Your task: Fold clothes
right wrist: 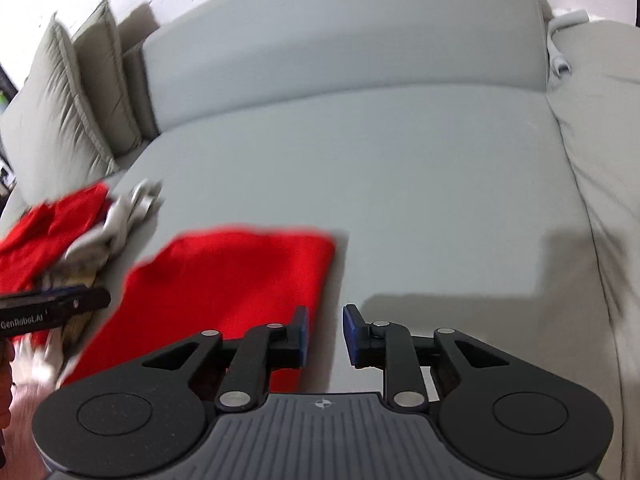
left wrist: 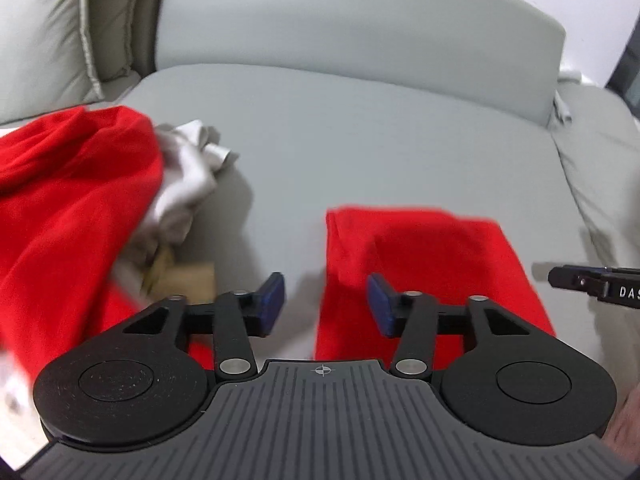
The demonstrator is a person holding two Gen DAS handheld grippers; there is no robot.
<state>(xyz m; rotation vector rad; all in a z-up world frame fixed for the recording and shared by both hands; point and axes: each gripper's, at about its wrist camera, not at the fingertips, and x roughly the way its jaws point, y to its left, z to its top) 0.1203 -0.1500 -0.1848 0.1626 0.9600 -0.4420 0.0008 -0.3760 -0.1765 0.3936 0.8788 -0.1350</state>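
A folded red garment [left wrist: 424,276] lies flat on the grey sofa seat [left wrist: 360,140]; it also shows in the right wrist view [right wrist: 236,288]. My left gripper [left wrist: 326,304] is open and empty, above the garment's left edge. My right gripper [right wrist: 325,334] is open and empty, just above the garment's right edge; its tip shows in the left wrist view [left wrist: 592,282]. A heap of unfolded clothes lies to the left: a red one [left wrist: 68,208], a pale grey one [left wrist: 184,184] and a tan one [left wrist: 184,280].
The sofa backrest [right wrist: 340,32] runs along the far side. Loose cushions [right wrist: 68,100] stand at the far left. Another seat cushion [right wrist: 604,160] adjoins on the right. The left gripper's side shows at the left edge of the right wrist view [right wrist: 52,308].
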